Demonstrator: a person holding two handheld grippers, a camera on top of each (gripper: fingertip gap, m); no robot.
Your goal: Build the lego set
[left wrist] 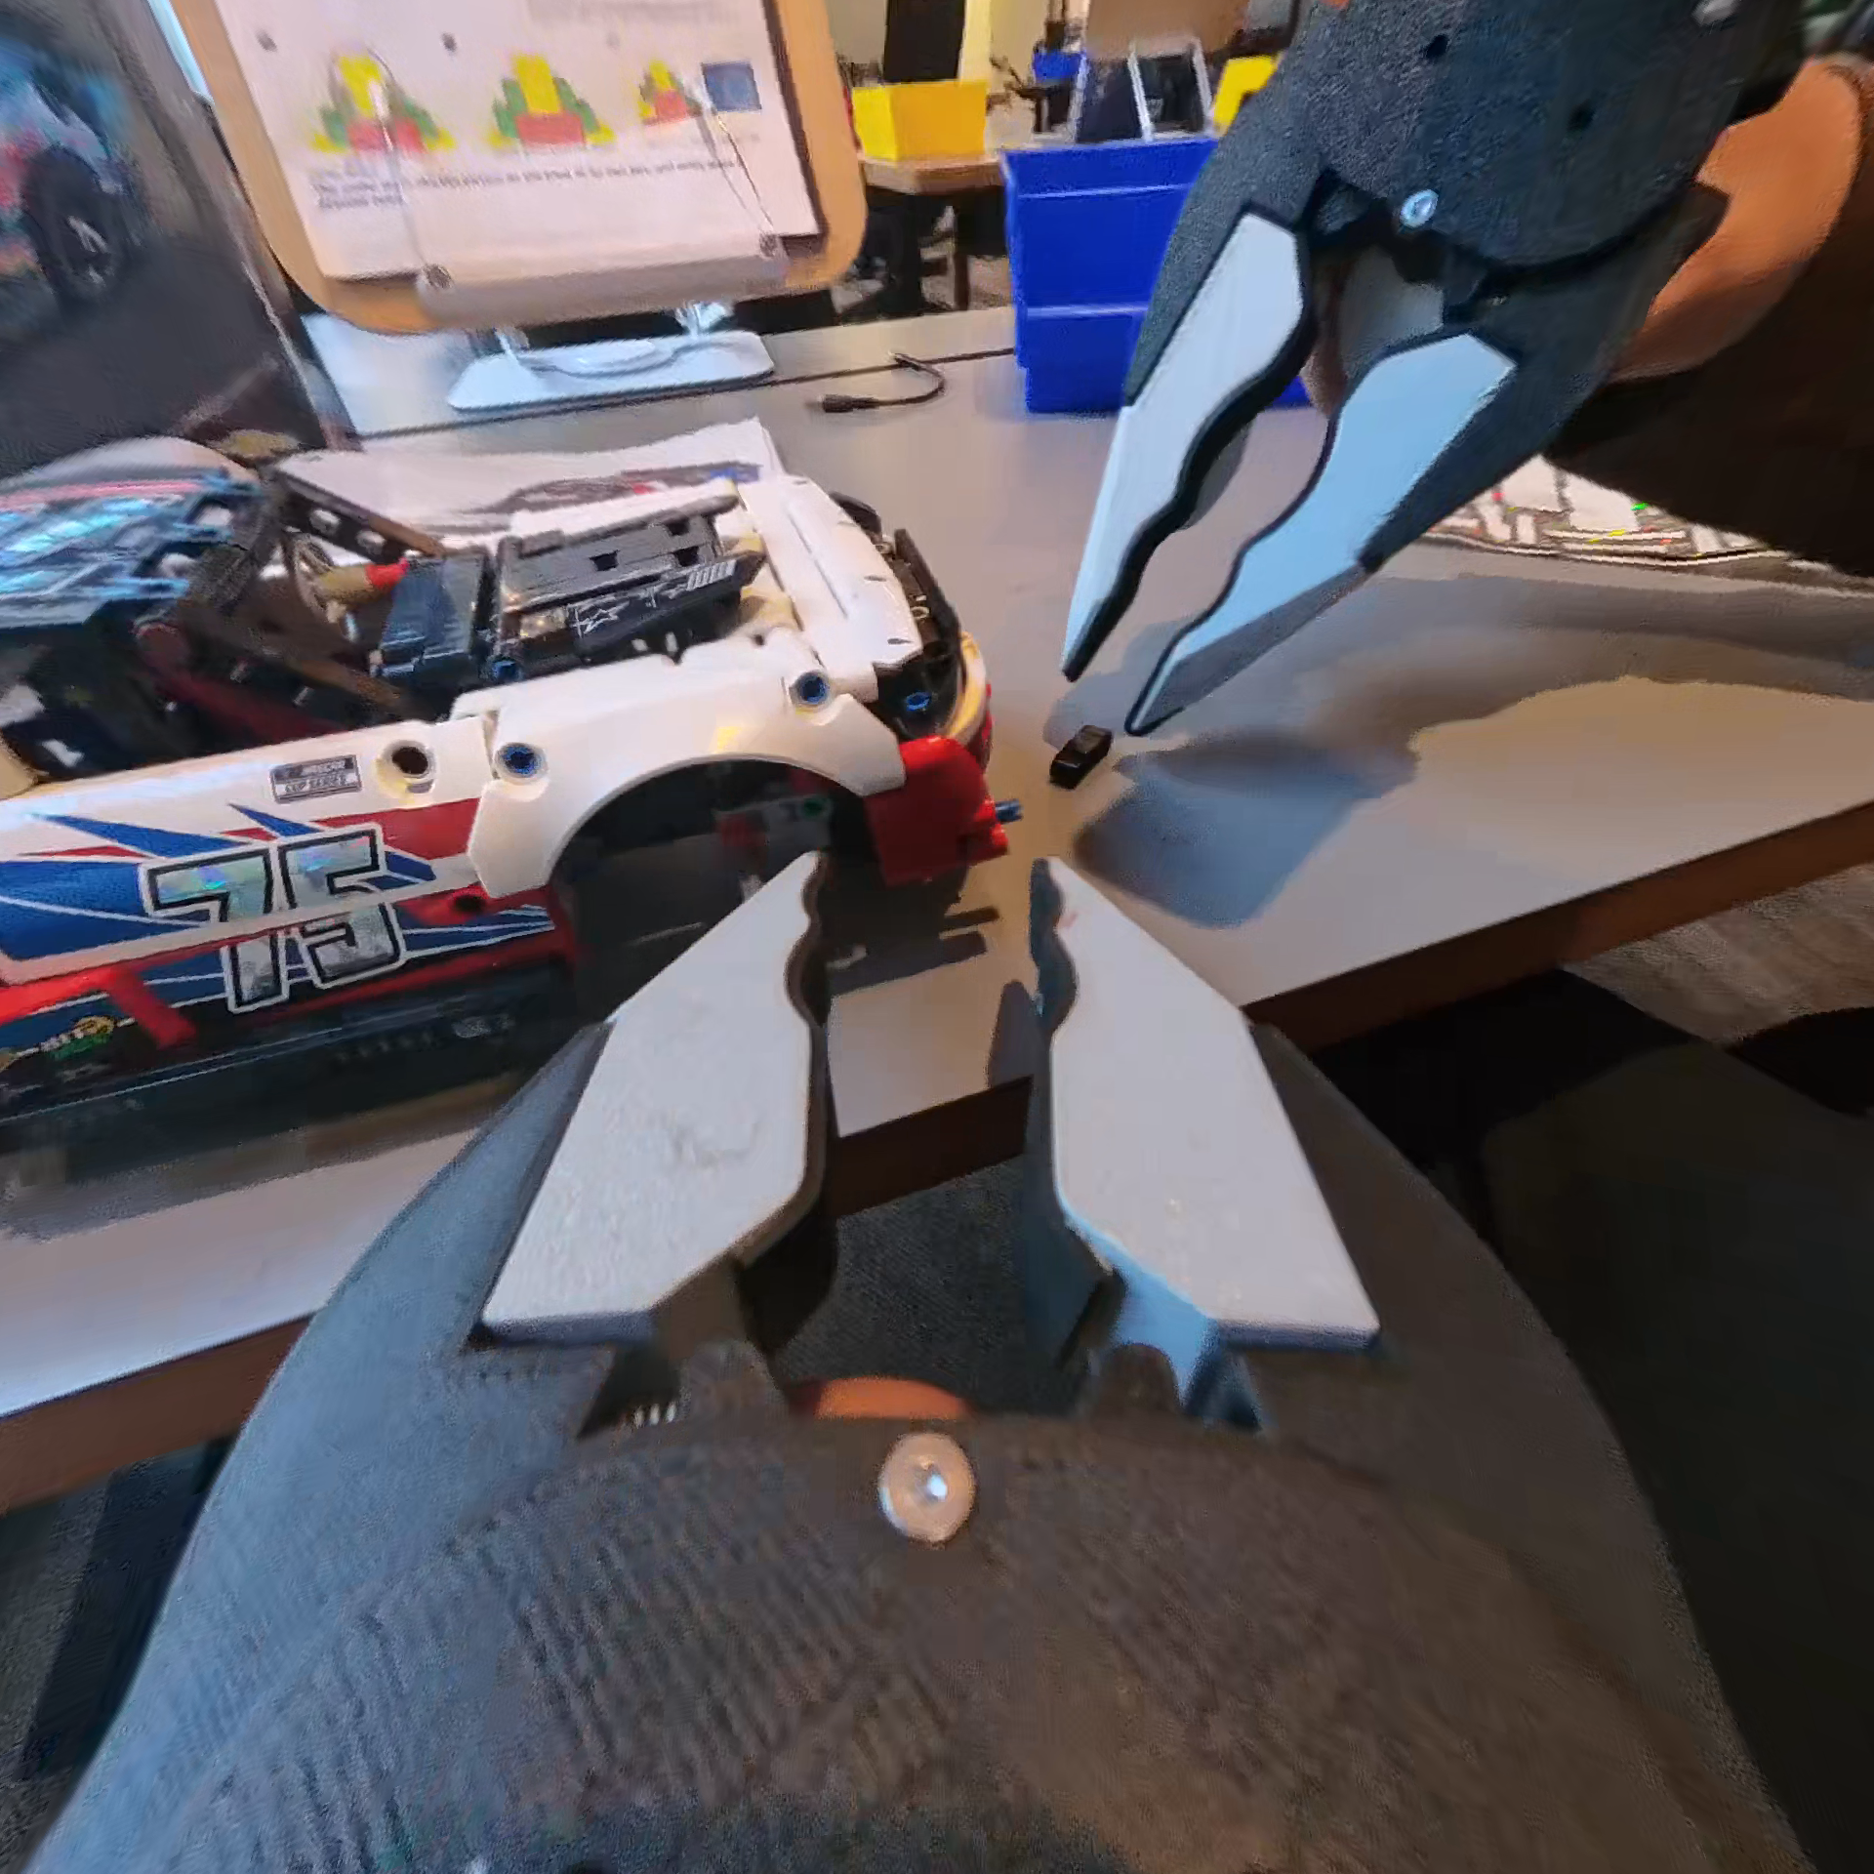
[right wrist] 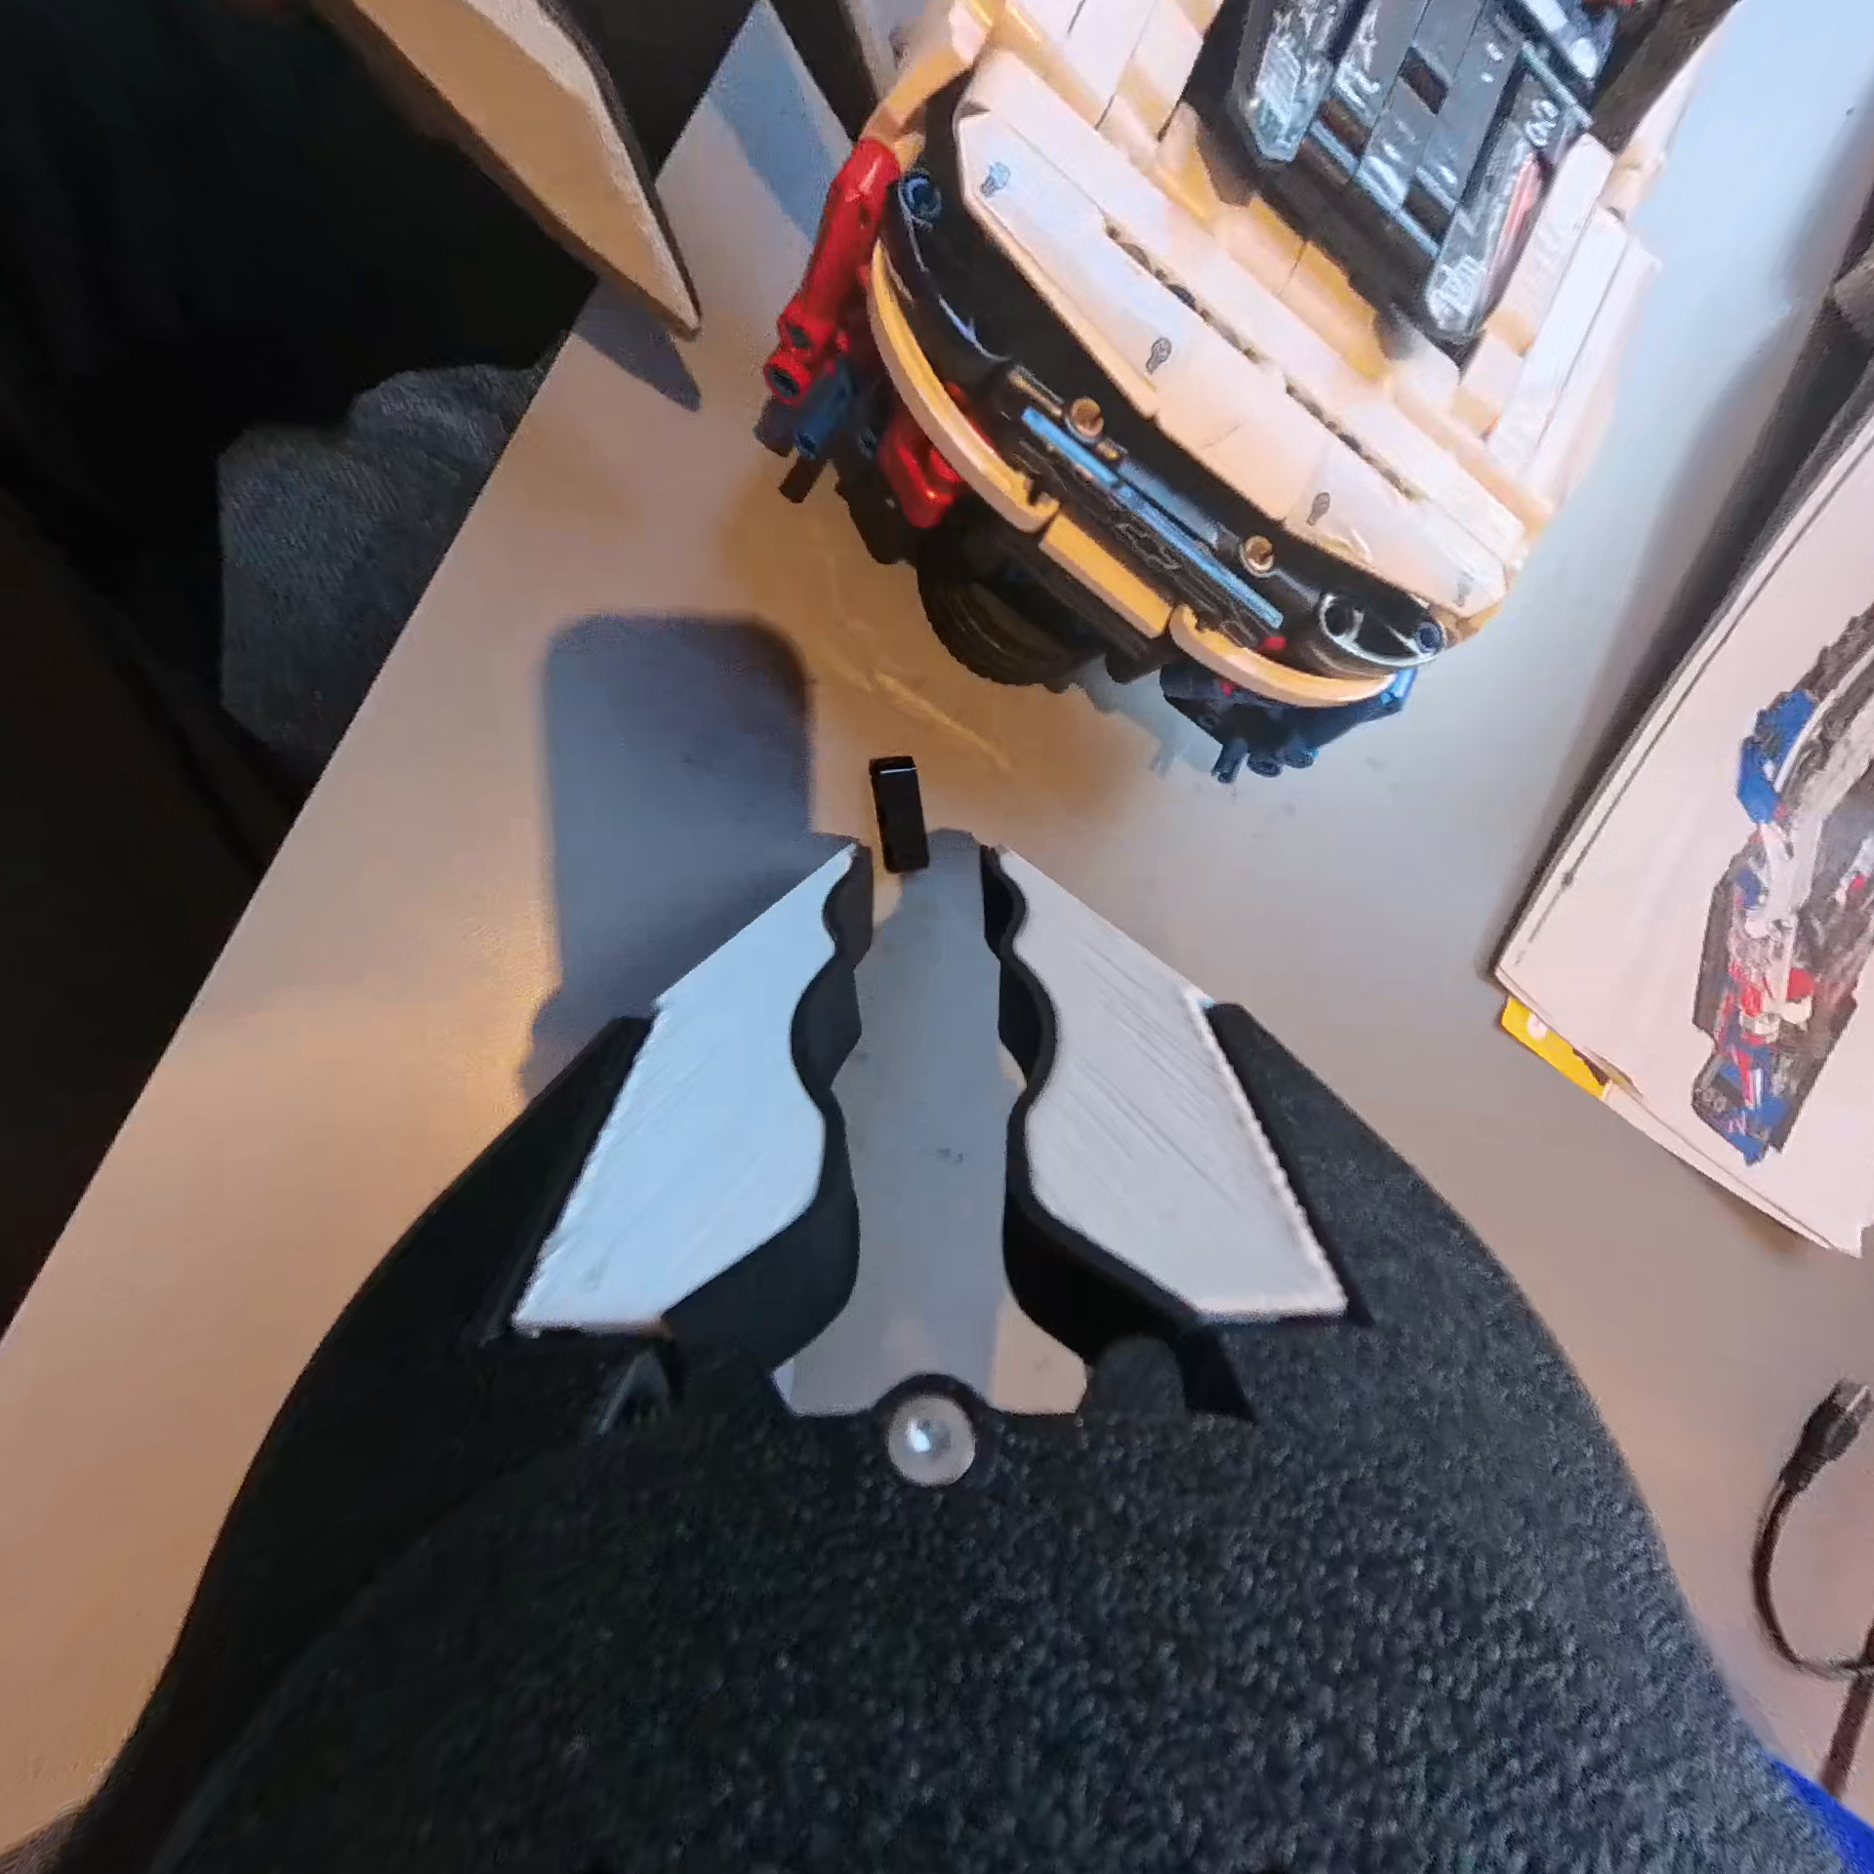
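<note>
The rear of the lego car (left wrist: 426, 791) is cut off at the left edge of the left wrist view, and the printed pages (right wrist: 1724, 913) beside it are seen only in part. A small black piece (right wrist: 898, 811) is found lying on the grey table (right wrist: 406, 963) just ahead of the car's nose, right at the tips of the right gripper (right wrist: 918, 862), whose fingers are spread and grip nothing. The right gripper is angled steeply down over the piece, while the left gripper (left wrist: 928, 872), likewise spread and empty, is held low at the table edge beside the front wheel arch.

A grey table (left wrist: 1318, 811) with a brown edge stands over grey carpet (left wrist: 1724, 974) — behind it, blue bins (left wrist: 1095, 254), a yellow bin (left wrist: 918, 117) and warm light.
</note>
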